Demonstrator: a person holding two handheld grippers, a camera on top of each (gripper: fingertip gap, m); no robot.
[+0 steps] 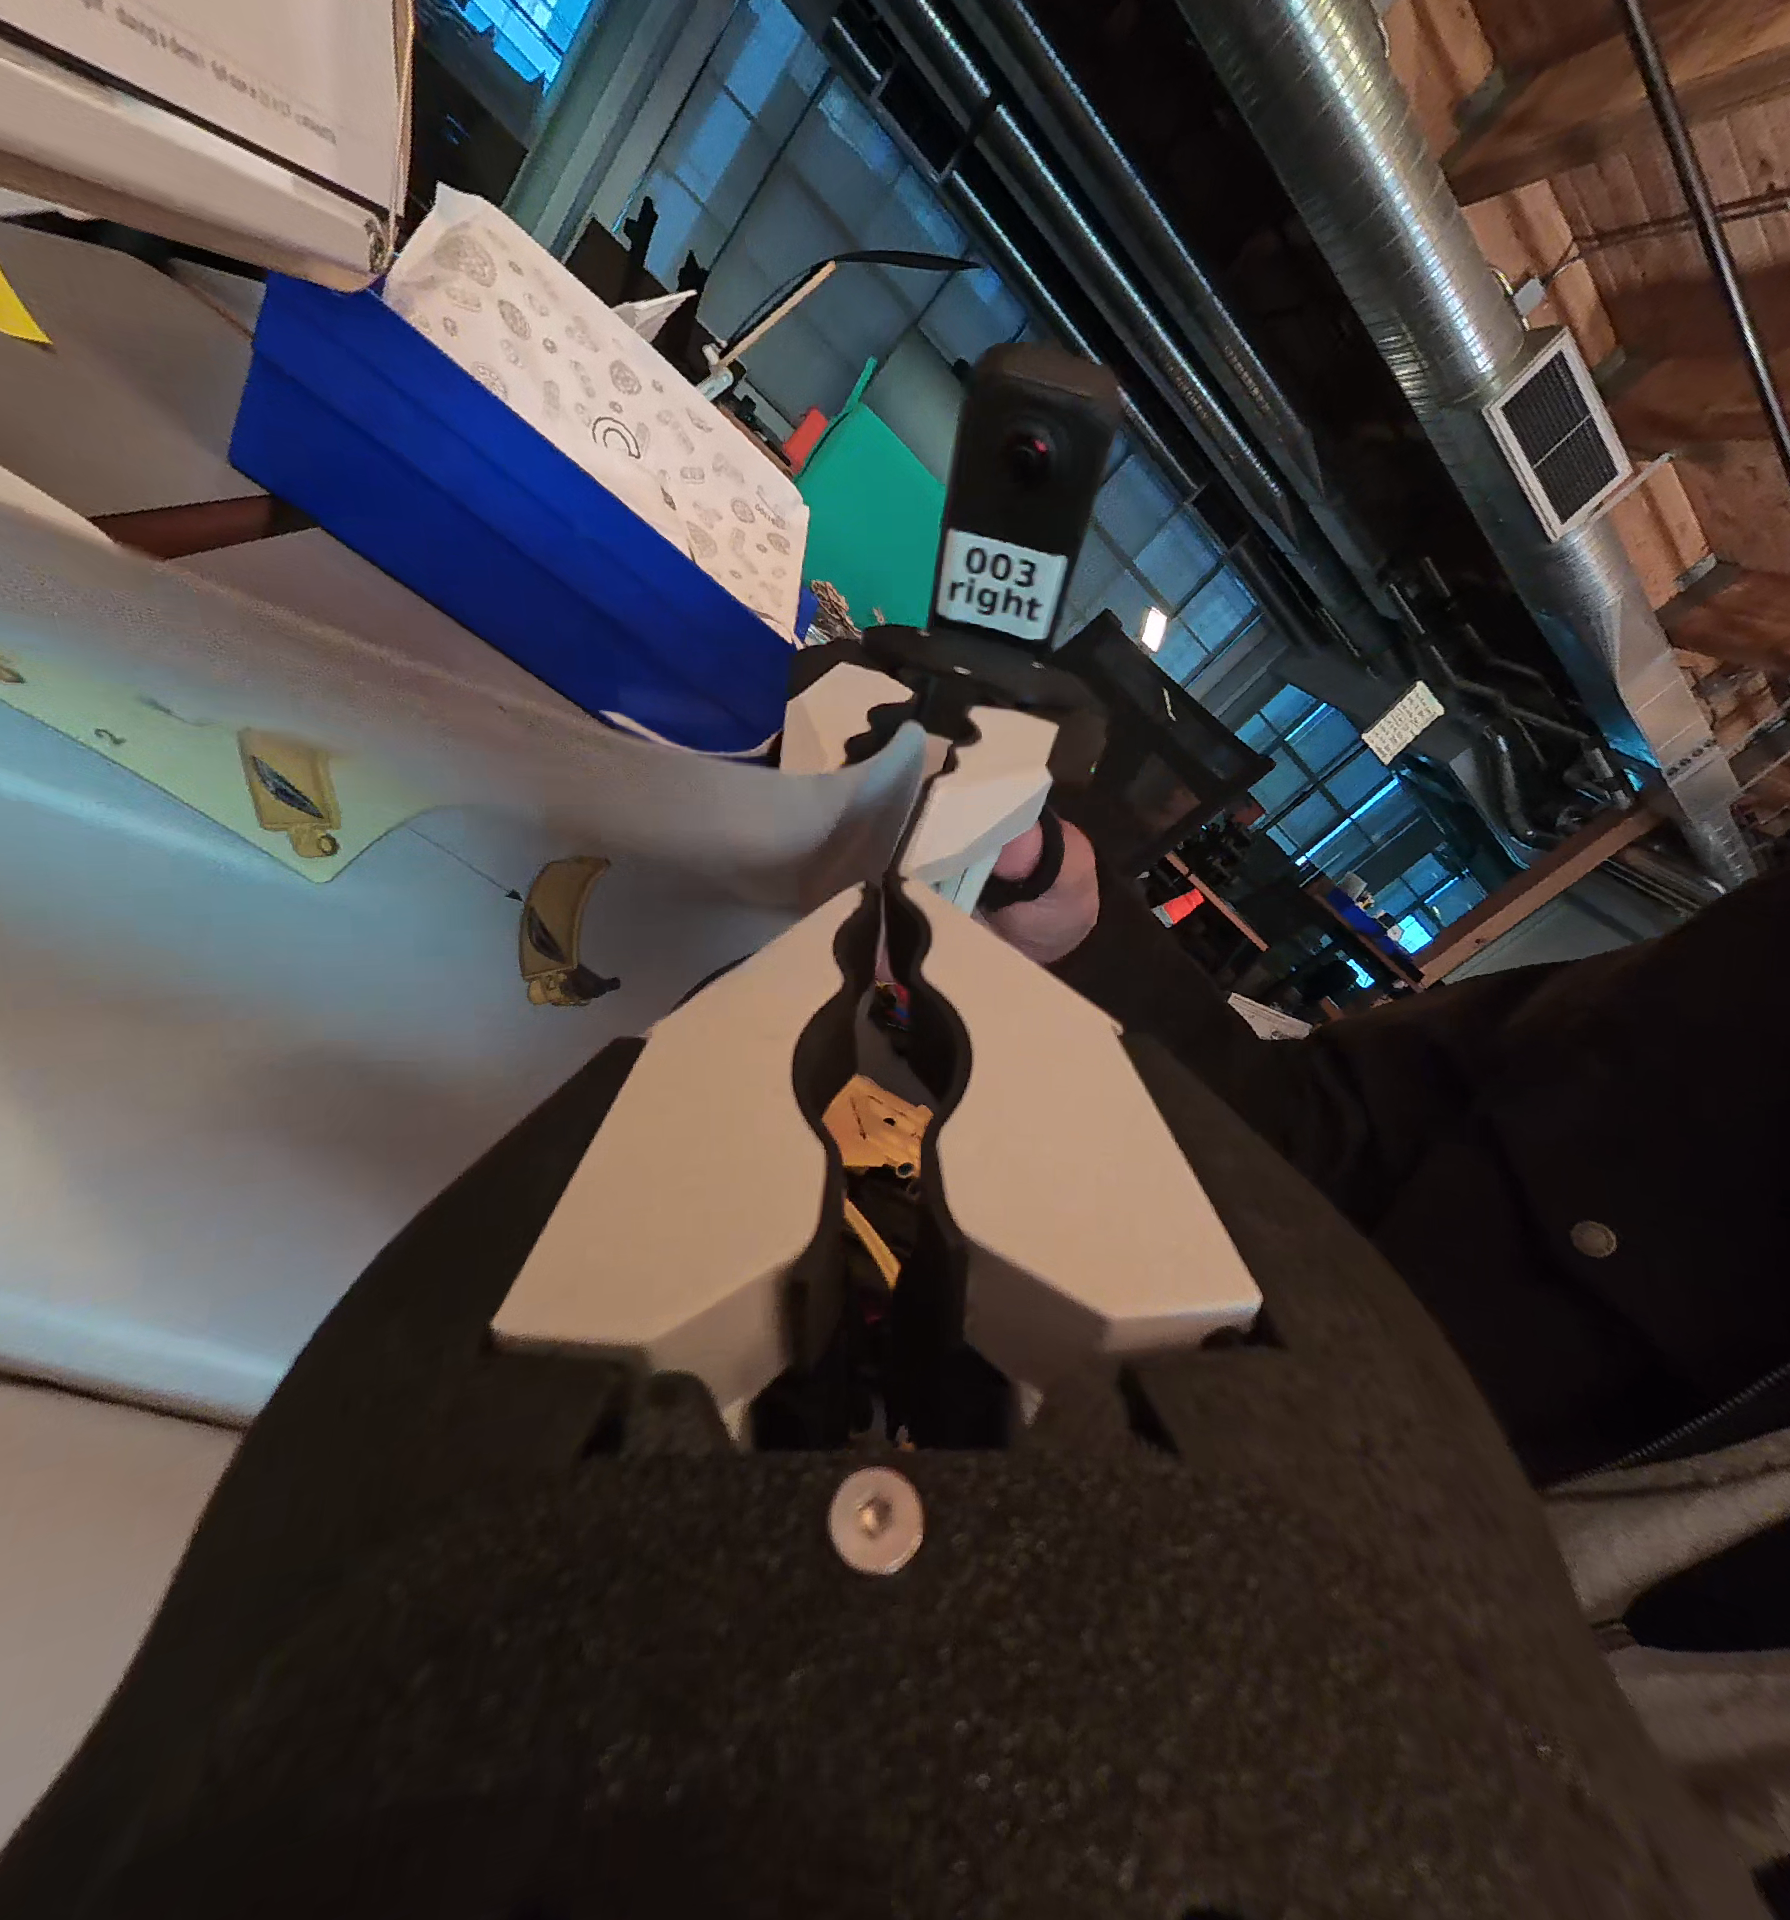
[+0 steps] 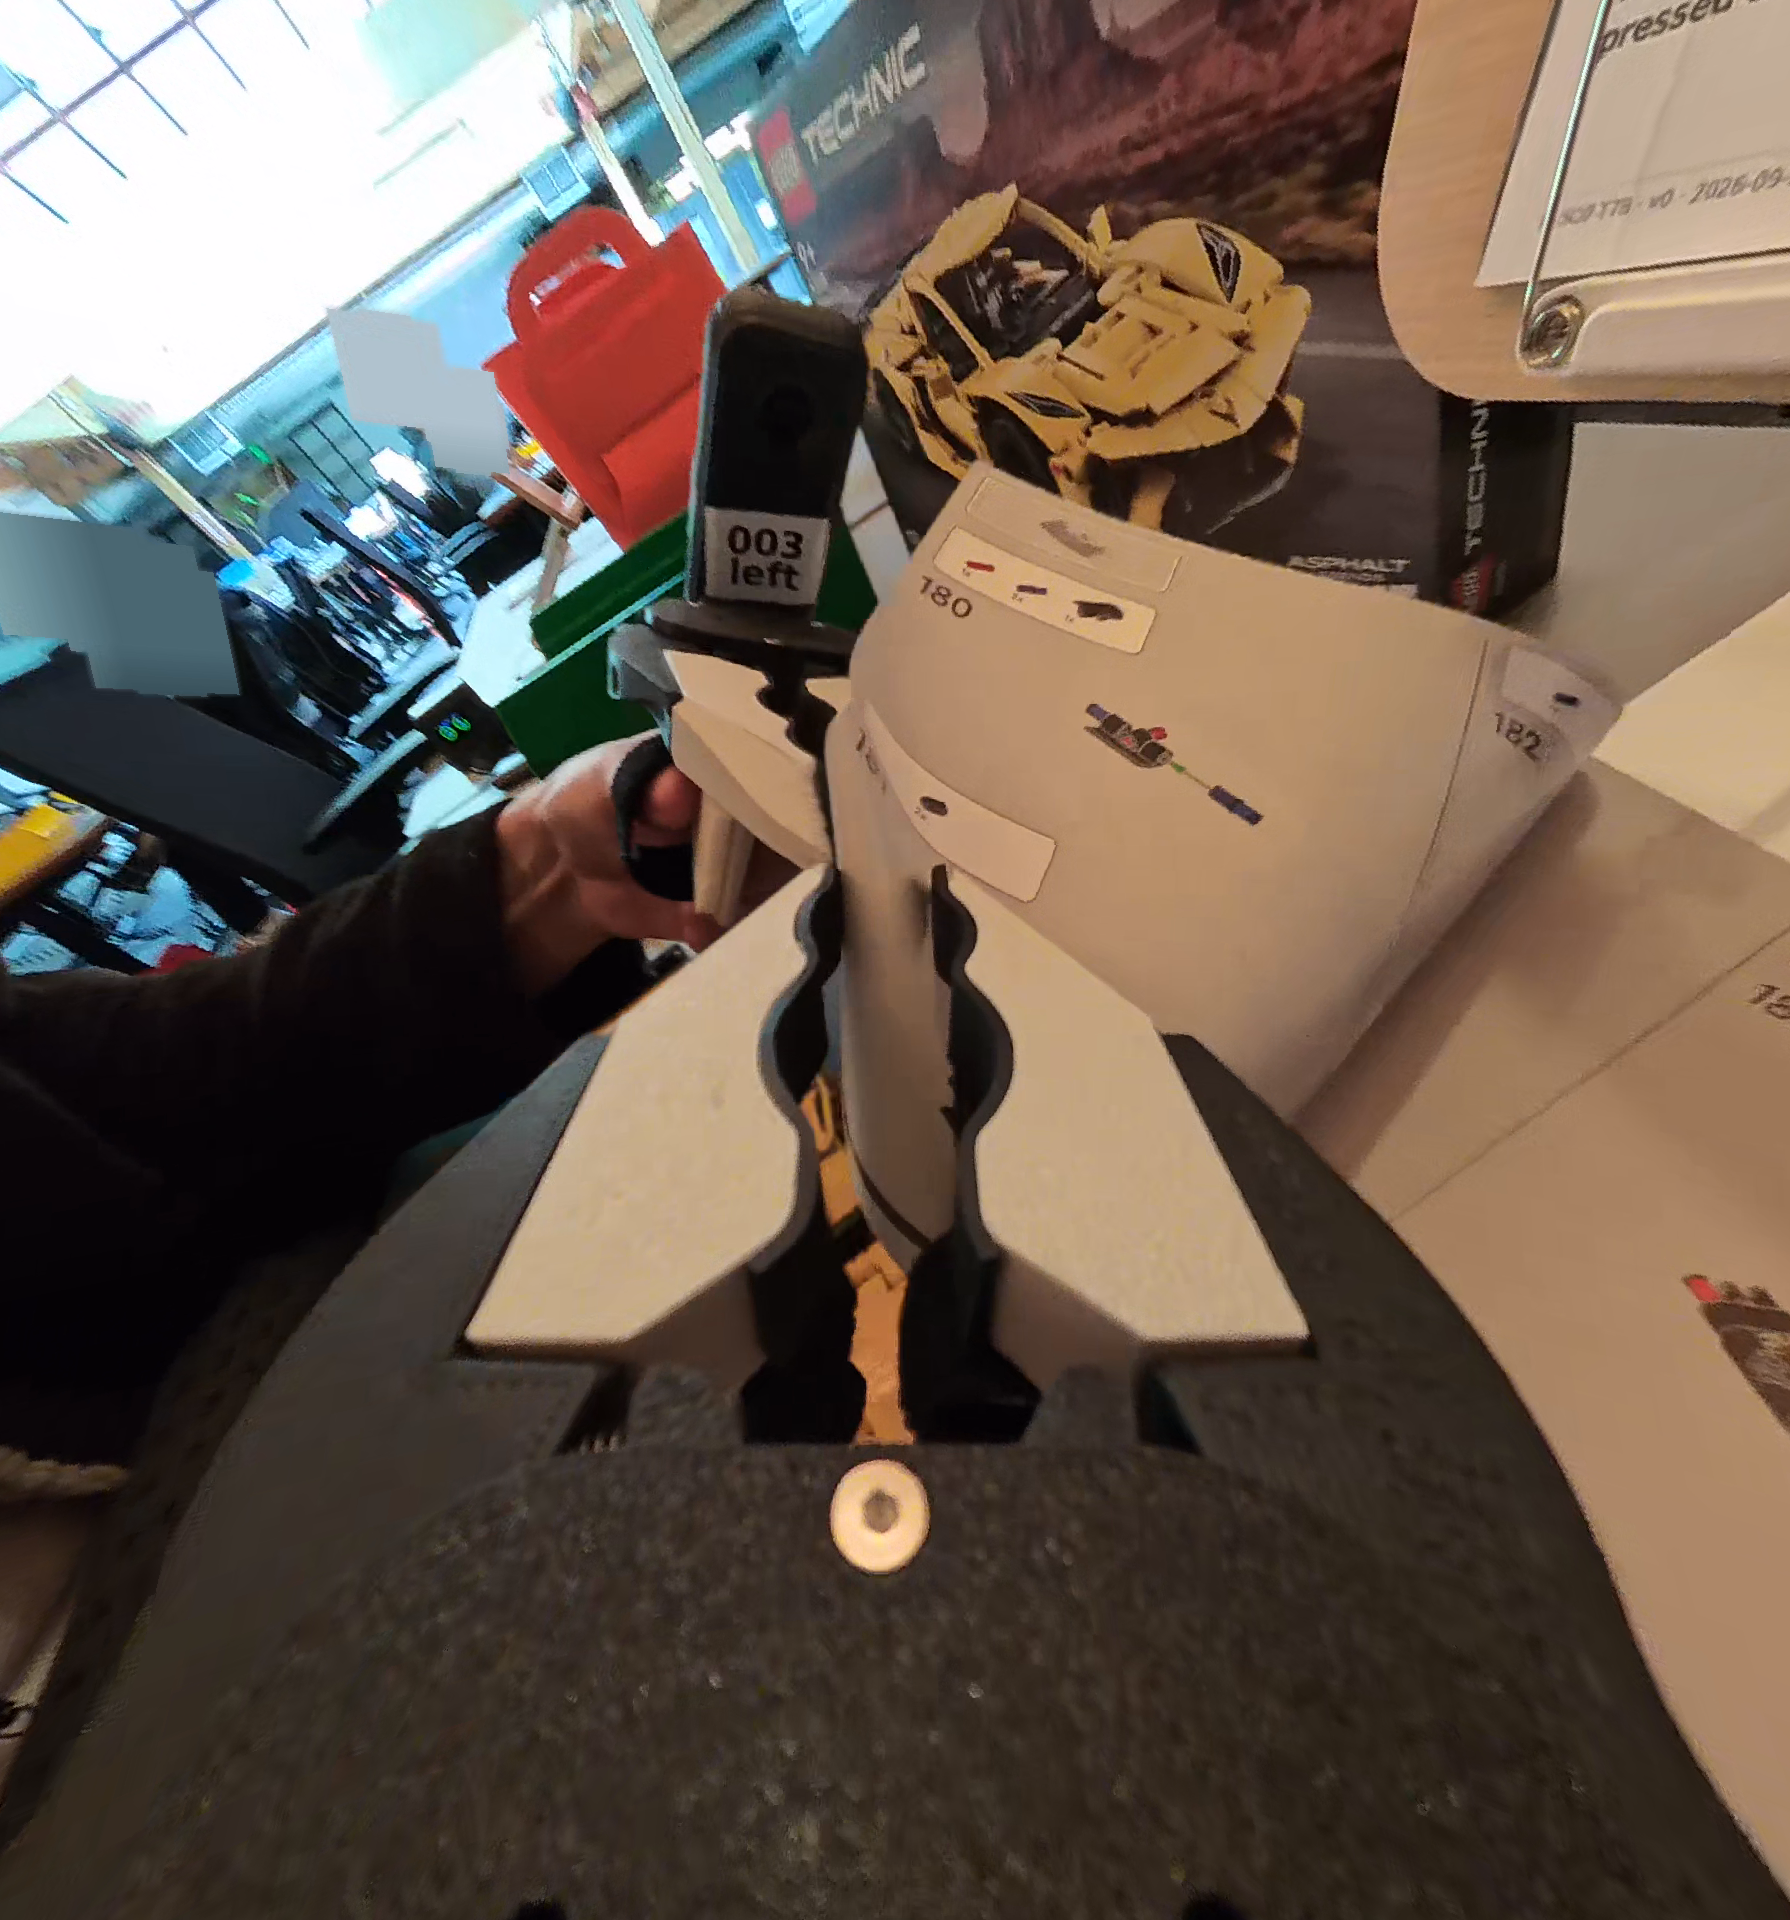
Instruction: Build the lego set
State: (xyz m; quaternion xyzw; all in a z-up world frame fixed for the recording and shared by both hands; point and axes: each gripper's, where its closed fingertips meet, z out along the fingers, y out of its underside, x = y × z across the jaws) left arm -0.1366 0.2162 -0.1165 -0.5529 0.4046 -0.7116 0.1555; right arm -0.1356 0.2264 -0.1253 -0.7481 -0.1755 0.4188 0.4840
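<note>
Honestly, the thing being handled here isn't a brick, it's a page of the instruction booklet [image 2: 1130,790], and it looks like thin, floppy paper: very light, bends into a curl, would crease or tear if yanked. Best grabbed near an edge, which is what's happening.

In the right wrist view the right gripper [image 2: 886,935] has the page running up between its fingers toward 12 o'clock; the jaws are nearly together and, as far as I can tell, pinching the sheet. The left gripper [image 1: 883,914] is almost fully closed on the same page's edge, which curls off toward 10 o'clock. The two tools face each other, close.

The lego box [image 2: 1234,312] stands at 1 o'clock in the right view. Tan lego bits [image 1: 875,1132] show through the gap under the left fingers.
</note>
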